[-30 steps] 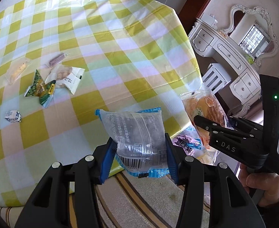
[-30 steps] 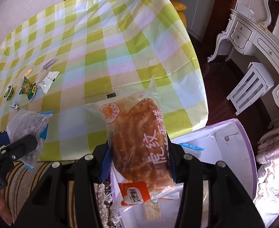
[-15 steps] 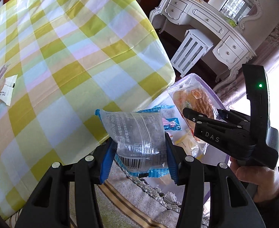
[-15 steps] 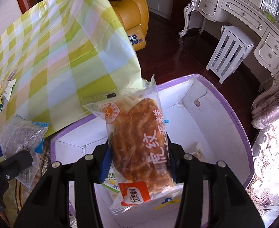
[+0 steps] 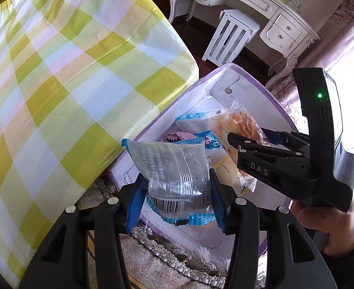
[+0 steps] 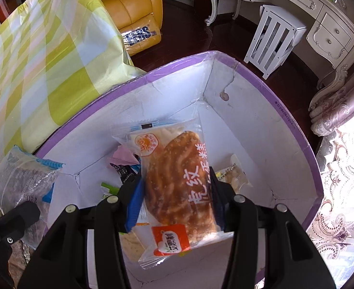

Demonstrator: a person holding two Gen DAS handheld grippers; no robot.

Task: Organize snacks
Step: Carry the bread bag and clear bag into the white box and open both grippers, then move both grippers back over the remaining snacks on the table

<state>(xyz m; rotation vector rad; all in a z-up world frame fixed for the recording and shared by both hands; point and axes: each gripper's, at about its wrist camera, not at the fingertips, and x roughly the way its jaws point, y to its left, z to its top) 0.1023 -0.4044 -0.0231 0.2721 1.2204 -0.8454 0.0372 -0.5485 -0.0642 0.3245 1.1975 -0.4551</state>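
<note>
My left gripper (image 5: 177, 192) has its jaws clamped on a clear packet (image 5: 174, 168) with blue ends and a barcode, the blue pads pressing its two sides. The packet hangs above the near corner of the box (image 5: 268, 94), a white box with a purple rim that sits on the floor just beside the hanging edge of the checked cloth (image 5: 68, 72) over the tabletop.

My right gripper (image 6: 177, 202) has its jaws clamped on a cake bag (image 6: 177, 187), a clear bag with a brown striped cake, red lettering and an orange label at its lower end. It hangs over the inside of the box (image 6: 295, 130), pointing steeply down.

On the box floor lie other snacks: a blue-edged packet (image 5: 193, 122), a pink wrapper (image 6: 122, 157), a small pale packet (image 6: 234, 173) near the right wall.

From the left camera, the right gripper (image 5: 256, 142) sits to the right, held by a hand (image 5: 331, 226). A fringed rug (image 5: 177, 252) lies under the box. A white stool (image 6: 273, 38) and dresser (image 6: 321, 12) stand beyond.
</note>
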